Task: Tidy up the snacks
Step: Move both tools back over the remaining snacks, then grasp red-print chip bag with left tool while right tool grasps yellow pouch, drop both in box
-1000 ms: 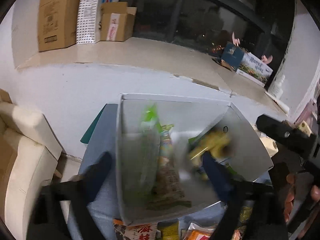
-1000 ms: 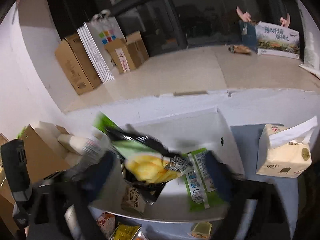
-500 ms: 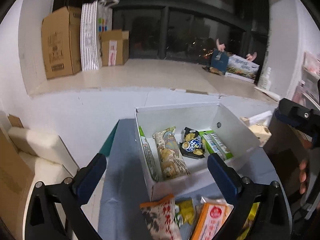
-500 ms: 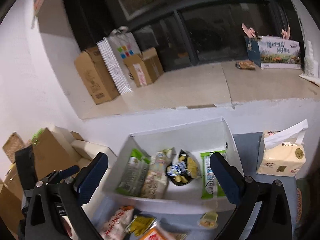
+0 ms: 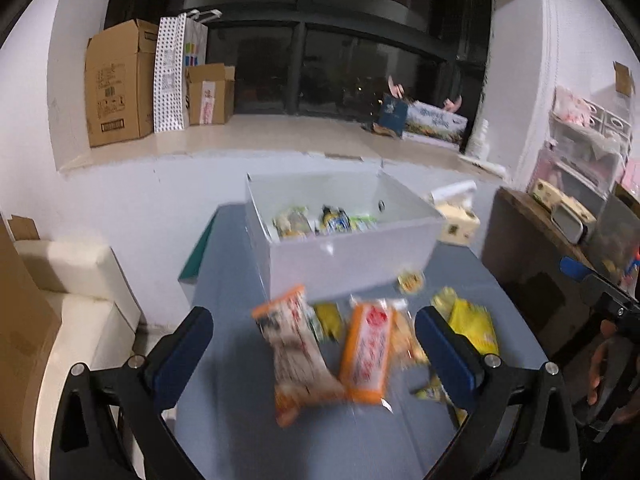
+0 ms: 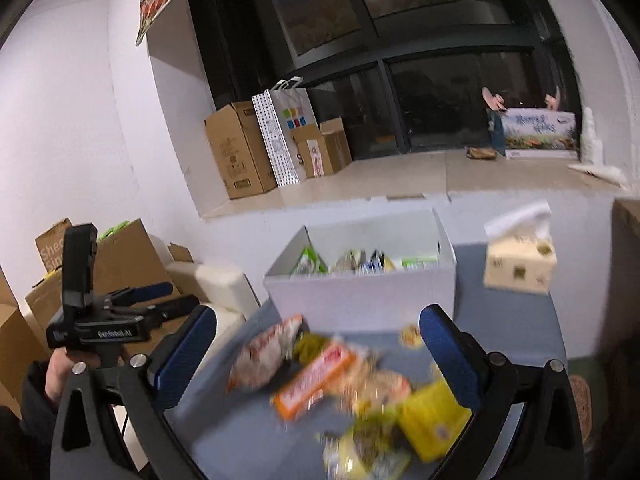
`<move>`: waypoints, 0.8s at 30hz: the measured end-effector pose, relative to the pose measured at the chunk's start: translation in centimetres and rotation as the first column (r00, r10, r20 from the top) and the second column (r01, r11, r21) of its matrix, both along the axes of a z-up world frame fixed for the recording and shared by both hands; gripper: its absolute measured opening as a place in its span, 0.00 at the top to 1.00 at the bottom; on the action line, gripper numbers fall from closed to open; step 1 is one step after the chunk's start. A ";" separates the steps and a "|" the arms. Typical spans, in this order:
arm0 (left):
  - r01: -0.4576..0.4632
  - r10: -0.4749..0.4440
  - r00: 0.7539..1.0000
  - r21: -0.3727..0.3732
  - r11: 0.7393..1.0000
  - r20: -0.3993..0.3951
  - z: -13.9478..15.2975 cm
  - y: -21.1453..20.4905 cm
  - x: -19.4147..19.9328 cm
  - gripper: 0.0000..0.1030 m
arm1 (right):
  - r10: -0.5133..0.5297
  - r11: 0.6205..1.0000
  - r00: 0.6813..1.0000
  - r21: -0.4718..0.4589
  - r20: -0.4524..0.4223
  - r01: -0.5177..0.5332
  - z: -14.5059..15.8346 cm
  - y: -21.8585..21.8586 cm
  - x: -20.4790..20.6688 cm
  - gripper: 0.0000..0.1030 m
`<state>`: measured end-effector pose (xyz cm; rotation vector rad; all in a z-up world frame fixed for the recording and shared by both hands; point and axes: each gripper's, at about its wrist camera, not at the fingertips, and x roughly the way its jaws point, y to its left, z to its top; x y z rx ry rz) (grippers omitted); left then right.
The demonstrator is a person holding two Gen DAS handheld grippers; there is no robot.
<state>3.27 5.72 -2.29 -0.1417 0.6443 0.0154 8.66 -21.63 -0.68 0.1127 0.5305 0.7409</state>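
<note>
Above the grey surface [image 5: 236,432], both claws, left claw [image 5: 314,354] and right claw [image 6: 318,354], hung spread and empty; one should straddle the orange rectangular packet [image 5: 366,354] squarely before pinching.

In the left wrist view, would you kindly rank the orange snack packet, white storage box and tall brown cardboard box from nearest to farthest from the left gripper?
1. Orange snack packet: between the open left gripper's fingers.
2. White storage box: mid-table, beyond.
3. Tall brown cardboard box: ledge, far left.

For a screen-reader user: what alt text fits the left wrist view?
The open left gripper hovers empty over loose snack packets lying on a grey table. Behind them stands a white box already holding several snacks, with a tissue box beside it.
</note>
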 end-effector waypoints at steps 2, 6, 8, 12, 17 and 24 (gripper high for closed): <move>0.024 -0.024 1.000 -0.014 1.000 -0.013 -0.8 -0.6 -0.9 0.00 | -0.001 1.000 1.000 -0.006 -0.009 0.001 -0.6 -0.6 -0.9 0.00; 0.028 -0.029 0.998 -0.023 0.999 -0.052 -2.0 -0.9 -0.6 0.00 | -0.022 1.000 1.000 -0.009 0.014 0.022 -0.9 -2.0 -2.2 0.00; 0.009 -0.011 0.996 -0.029 1.000 -0.084 -2.9 -0.7 0.4 0.00 | -0.035 0.999 0.999 -0.006 0.023 0.035 -0.8 -2.3 -2.5 0.00; -0.026 0.008 0.987 -0.112 0.993 -0.161 -5.1 0.9 3.4 0.00 | -0.044 0.999 0.999 -0.004 0.026 0.044 -0.7 -2.6 -2.5 0.00; -0.085 0.033 0.962 -0.185 0.979 -0.269 -8.8 3.0 7.4 0.00 | -0.047 0.998 0.999 -0.030 0.021 0.048 -1.2 -2.2 -2.4 0.00; -0.126 0.031 0.917 -0.215 0.969 -0.399 -12.9 4.1 11.8 0.04 | -0.056 0.998 0.998 -0.041 0.008 0.056 -1.6 -2.3 -2.3 0.00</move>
